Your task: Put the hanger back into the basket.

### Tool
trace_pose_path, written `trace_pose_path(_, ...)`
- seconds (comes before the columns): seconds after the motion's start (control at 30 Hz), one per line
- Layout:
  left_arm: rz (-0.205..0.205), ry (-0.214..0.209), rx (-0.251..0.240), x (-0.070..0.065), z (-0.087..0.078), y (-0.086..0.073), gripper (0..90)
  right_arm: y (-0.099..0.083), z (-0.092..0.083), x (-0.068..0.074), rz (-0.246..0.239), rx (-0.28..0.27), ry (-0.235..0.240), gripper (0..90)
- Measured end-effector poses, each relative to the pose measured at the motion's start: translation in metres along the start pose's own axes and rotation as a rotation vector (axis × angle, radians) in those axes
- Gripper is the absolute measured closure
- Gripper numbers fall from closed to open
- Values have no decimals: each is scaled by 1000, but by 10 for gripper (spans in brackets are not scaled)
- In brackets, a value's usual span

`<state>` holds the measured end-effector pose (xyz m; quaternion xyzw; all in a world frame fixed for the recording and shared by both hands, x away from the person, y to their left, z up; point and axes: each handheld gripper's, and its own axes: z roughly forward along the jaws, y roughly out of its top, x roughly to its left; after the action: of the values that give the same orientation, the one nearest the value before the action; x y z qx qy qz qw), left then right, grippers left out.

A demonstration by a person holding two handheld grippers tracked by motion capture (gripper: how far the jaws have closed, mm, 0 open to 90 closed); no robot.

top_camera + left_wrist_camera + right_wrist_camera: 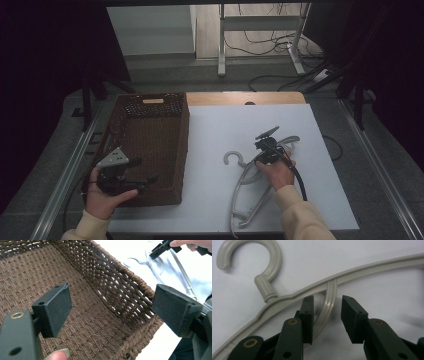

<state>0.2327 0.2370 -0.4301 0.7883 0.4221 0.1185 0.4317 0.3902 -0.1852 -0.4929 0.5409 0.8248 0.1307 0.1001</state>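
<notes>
Nearest the lens in the right gripper view, the right gripper (328, 315) has its 2 black fingers (308, 315) standing apart, astride the curved inner strut of a grey plastic hanger (329, 282). One finger sits just beside the strut, perhaps brushing it; the other is clear of it, so nothing is clamped. That hanger lies flat on the white worktop (374, 255), with its hook (249, 250) curling up and to the left of the fingers.

From the high view, the hanger (240, 187) lies on the worktop (215, 135) to the right of a brown woven basket (150, 145), hook (233, 158) toward the basket and arms running toward the near edge. A hand holds the right gripper (265, 150) over the hanger's upper part.

At the basket's near left corner, the other hand holds the left gripper (145, 181), pointing across the basket. Its own view shows its 2 fingers (56, 307) wide apart with nothing between them, above the basket's woven floor (37, 272) and beside its right wall, with the hanger (160, 267) farther off on the worktop.
</notes>
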Motion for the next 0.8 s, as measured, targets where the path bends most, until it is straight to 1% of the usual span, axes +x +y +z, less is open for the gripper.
trace_pose_path(0.1, 1, 1, -2, -1, 0, 0, 159, 1, 2, 2, 6, 13, -7, 661)
trace_pose_path(0.13, 0, 3, -2, -1, 0, 0, 159, 1, 2, 2, 12, 10, -2, 696)
trace_pose_path(0.17, -1, 3, -3, -1, 0, 0, 159, 2, 2, 2, 21, 8, 2, 710)
trace_pose_path(0.2, -1, 3, -3, -1, 0, 0, 159, 2, 2, 2, 21, 8, 2, 710)
trace_pose_path(0.23, -1, 3, -3, -1, 0, 0, 159, 2, 2, 1, 36, 7, 7, 717)
trace_pose_path(0.3, 0, 3, -1, -1, 0, 0, 159, 2, 2, 1, 40, 5, 8, 721)
trace_pose_path(0.37, -1, 3, -1, 0, 0, 0, 159, 3, 2, -1, 59, -3, 13, 732)
trace_pose_path(0.47, -2, 7, -3, 0, 0, 0, 160, 3, 2, -2, 58, -10, 13, 754)
trace_pose_path(0.5, -4, 8, -3, 0, 0, 0, 160, 3, 0, -3, 59, -29, 24, 794)
trace_pose_path(0.53, -6, 9, -3, 1, 0, 0, 160, 3, 0, -3, 59, -29, 24, 794)
trace_pose_path(0.57, -7, 10, -3, 1, 0, -1, 160, 3, -2, -3, 39, -37, 32, 804)
trace_pose_path(0.67, -7, 10, -3, 1, 1, 0, 160, 3, -3, -2, 31, -41, 27, 810)
trace_pose_path(0.7, -6, 10, -3, 1, 0, 0, 160, 4, -5, -3, 38, -48, 61, 811)
trace_pose_path(0.8, -6, 10, -4, 0, 0, 0, 160, 4, -9, -2, 30, -60, 69, 812)
